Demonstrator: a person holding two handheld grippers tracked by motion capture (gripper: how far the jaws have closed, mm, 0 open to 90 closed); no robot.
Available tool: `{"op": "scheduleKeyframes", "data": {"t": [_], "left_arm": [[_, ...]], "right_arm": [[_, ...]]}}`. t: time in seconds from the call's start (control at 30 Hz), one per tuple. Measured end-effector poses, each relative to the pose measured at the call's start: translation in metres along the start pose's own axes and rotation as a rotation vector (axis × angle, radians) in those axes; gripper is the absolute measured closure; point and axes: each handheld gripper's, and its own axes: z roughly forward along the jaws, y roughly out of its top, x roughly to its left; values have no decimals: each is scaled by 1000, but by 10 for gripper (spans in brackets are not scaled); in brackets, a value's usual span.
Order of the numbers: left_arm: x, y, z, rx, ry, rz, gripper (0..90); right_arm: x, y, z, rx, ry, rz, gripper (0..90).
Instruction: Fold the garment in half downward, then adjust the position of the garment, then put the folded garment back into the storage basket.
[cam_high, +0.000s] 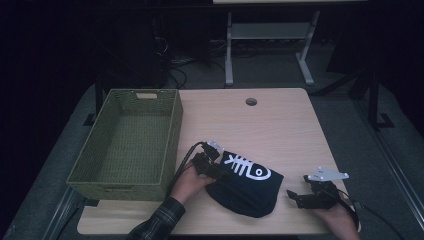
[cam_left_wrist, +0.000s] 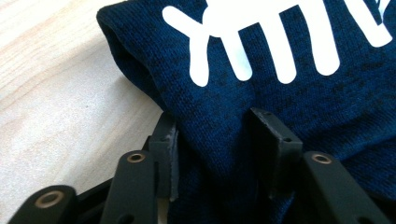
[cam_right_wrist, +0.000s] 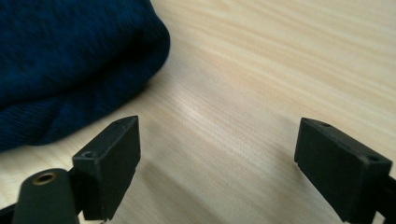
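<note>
A folded dark blue shirt (cam_high: 247, 182) with a white fishbone print is lying on the wooden table (cam_high: 280, 125), near its front edge and just right of the green woven basket (cam_high: 127, 145). The left gripper (cam_left_wrist: 215, 140) is clamping a fold at the shirt's left edge between its jaws. The right gripper (cam_right_wrist: 217, 163) is hovering with jaws spread wide over bare table, just right of the shirt, gripping nothing

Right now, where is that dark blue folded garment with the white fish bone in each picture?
High view: folded garment low centre, on the table.
Left gripper view: upper right, running down between the jaws.
Right gripper view: upper left corner.
Shared landmark: the pale wood tabletop.
</note>
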Motion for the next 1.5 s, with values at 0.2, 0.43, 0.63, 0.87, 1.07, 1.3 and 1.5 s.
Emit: {"op": "scheduleKeyframes", "data": {"t": [0.2,0.43,0.63,0.87,1.07,1.3,1.5], "left_arm": [[0,0,1,-2,-14,-9,617],[1,0,-1,-5,-28,-11,685],[2,1,-4,-11,-44,-27,719],[-3,3,-14,-42,-54,-39,726],[-8,7,-28,-70,-68,-47,728],[-18,15,-41,-72,-62,-33,728],[-22,23,-53,-72,-62,-25,728]], "right_arm": [[-1,-1,4,-14,-5,-4,128],[0,0,5,-6,-18,-22,123],[0,0,5,-6,-19,-21,123],[0,0,5,-5,-19,-21,122],[0,0,5,-3,-18,-15,123],[0,0,5,-4,-18,-13,123],[0,0,5,-4,-18,-14,123]]}}
